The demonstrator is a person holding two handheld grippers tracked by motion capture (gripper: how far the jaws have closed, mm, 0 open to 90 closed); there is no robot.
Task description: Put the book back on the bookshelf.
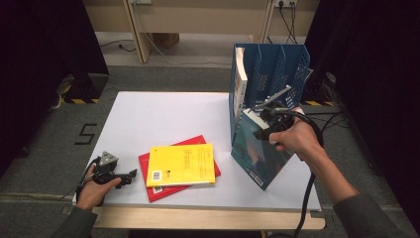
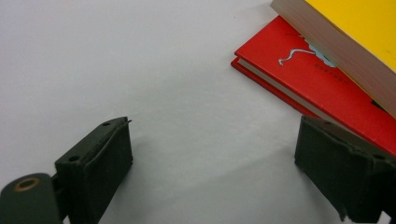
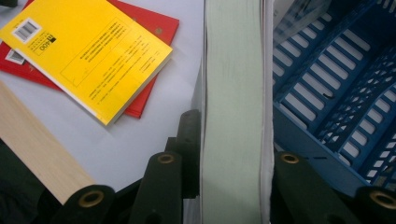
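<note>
The teal book (image 1: 257, 151) stands on edge at the front of the blue file rack (image 1: 277, 69), at the table's right side, clamped in our right gripper (image 1: 265, 124). In the right gripper view its pale page block (image 3: 232, 116) runs straight up between the two black jaws, which press on both covers, so the grip is closed on the book's full thickness. We hold it by the top edge, with its lower corner close to or on the white tabletop (image 1: 163, 119); we cannot tell which. Held that way, the book hangs upright and can slide spine-down into a slot, which we judge to be the point of this hold. A white book (image 1: 241, 82) already stands in the rack's leftmost compartment, so we read the work as filing books one by one.

Our left gripper (image 1: 116, 174) rests on the table near its front left corner, jaws spread wide with nothing between them; in the left gripper view, bare table lies between the pads. It sits just beside the stack where the yellow book (image 1: 182, 165) lies flat on the red book (image 1: 198, 144), likely waiting so it is close to the next pick. The yellow one lies askew over the red one, leaving the red cover's left and right edges showing.
</note>
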